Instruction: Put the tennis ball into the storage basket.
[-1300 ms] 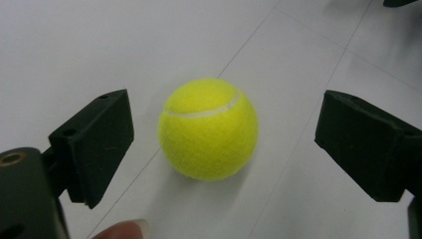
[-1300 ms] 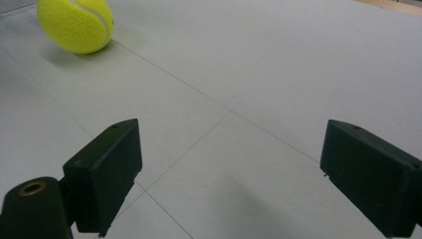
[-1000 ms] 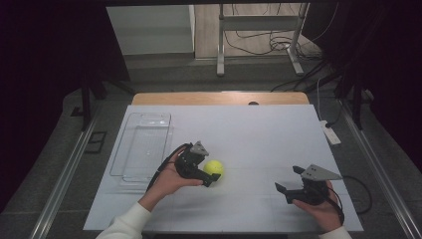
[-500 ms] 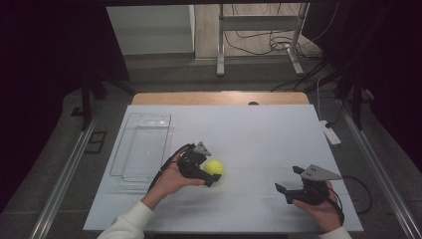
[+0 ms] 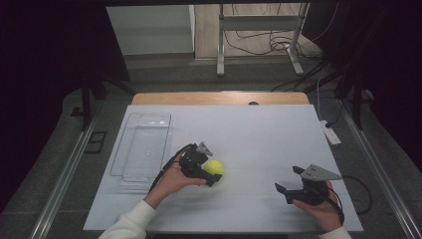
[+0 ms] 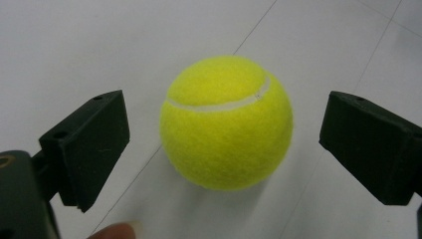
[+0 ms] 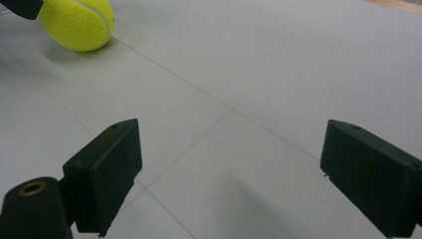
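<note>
Lying on the white table [image 5: 259,134], a yellow tennis ball [image 5: 214,167] sits a little left of the middle, between the two black jaws of the left gripper [image 5: 211,172]. In the left gripper view the tennis ball [image 6: 226,122] has its white seam curving over the upper part, and there is a clear gap of table on each side between the ball and the jaws. So the left gripper [image 6: 224,144] is spread wide around the ball and does not touch it. The person's left hand [image 5: 171,179] holds this gripper, with a white sleeve [image 5: 127,224] coming from the bottom edge of the high view.

The right gripper [image 5: 289,180] is well apart from the ball, near the right front part of the table, held by the right hand [image 5: 318,206]. Its jaws also stand wide apart, with nothing between them; in the right gripper view [image 7: 229,174] there is bare table surface with thin lines under them, and the ball [image 7: 77,22] is far at the upper left corner.

A clear plastic tray [image 5: 130,149] lies on the left part of the table, just beside the left hand. A white power strip [image 5: 331,134] rests at the right edge of the table.
</note>
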### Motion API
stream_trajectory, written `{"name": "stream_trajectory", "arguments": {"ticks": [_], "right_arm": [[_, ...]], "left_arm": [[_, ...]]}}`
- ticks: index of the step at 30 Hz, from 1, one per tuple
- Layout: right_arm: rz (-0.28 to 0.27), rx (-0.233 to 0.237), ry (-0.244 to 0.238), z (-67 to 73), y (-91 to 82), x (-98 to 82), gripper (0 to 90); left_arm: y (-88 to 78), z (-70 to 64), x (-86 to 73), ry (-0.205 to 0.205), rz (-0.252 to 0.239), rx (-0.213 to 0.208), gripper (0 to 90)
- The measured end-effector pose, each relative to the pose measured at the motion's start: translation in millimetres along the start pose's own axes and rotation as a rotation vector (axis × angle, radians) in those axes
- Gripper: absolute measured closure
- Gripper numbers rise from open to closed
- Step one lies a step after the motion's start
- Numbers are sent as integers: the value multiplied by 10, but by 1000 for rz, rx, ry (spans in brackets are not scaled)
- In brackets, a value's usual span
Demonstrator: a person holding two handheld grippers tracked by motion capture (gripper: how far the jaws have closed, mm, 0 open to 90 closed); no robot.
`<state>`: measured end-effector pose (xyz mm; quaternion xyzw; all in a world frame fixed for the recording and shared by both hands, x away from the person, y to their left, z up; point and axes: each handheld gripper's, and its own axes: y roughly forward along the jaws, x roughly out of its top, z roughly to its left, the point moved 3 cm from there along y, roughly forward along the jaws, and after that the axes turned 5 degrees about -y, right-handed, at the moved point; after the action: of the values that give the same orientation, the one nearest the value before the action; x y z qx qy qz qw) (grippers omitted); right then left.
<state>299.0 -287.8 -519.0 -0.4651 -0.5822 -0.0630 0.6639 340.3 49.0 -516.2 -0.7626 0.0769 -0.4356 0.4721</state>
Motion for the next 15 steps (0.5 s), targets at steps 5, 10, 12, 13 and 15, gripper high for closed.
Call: {"name": "stream_trajectory", "arguments": {"ticks": [5,10,12,13,15], "right_arm": [[0,0,-1,1,0,0,98],[1,1,-1,1,0,-1,98],[1,0,0,0,1,-1,98],[1,0,0,0,1,-1,98],[0,0,0,0,0,-1,98]], "left_arm": [[46,5,-2,1,14,2,64],[86,11,1,-1,21,0,65],[104,10,1,2,28,1,66],[116,7,1,2,28,0,66],[134,0,1,7,34,3,68]]}}
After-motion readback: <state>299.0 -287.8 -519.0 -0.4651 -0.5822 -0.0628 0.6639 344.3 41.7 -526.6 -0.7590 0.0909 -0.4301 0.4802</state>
